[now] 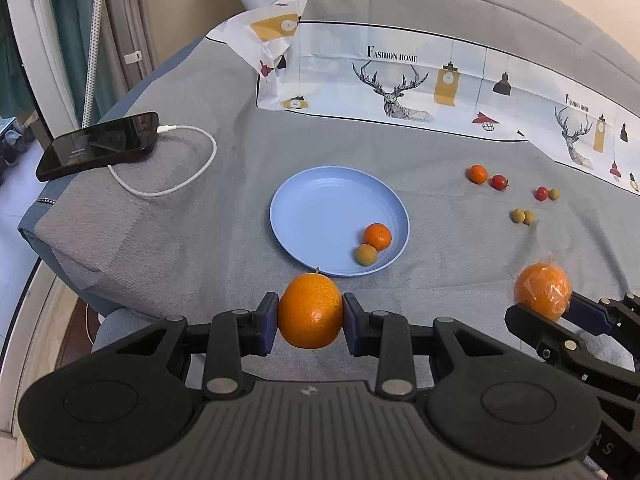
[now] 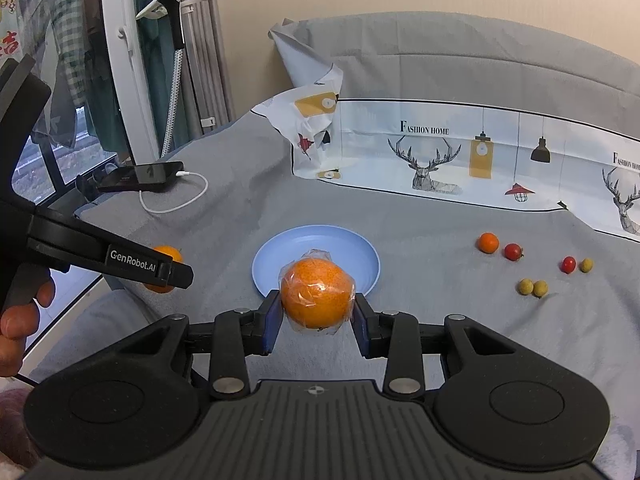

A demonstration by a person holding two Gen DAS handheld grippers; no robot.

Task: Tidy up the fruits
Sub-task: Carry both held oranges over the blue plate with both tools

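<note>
A grey-covered bed (image 1: 200, 208) is being occupied by a blue plate (image 1: 316, 216); a phone (image 1: 100, 144) with white cable (image 1: 192, 176); small loose fruits (image 1: 520, 196); a printed pillowcase (image 1: 400, 84).

Home bedroom, grey bed (image 1: 208, 168), printed pillow (image 1: 400, 80), charging phone (image 1: 100, 144), garment steamer (image 2: 172, 40)

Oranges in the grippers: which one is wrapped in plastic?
The orange in the right gripper, the wrapped orange. The left gripper holds a bare orange.

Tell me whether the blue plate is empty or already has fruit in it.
Not empty. The blue plate holds a small tangerine and a tan longan-like fruit, touching, near its right rim. The rest of it is bare.
</note>
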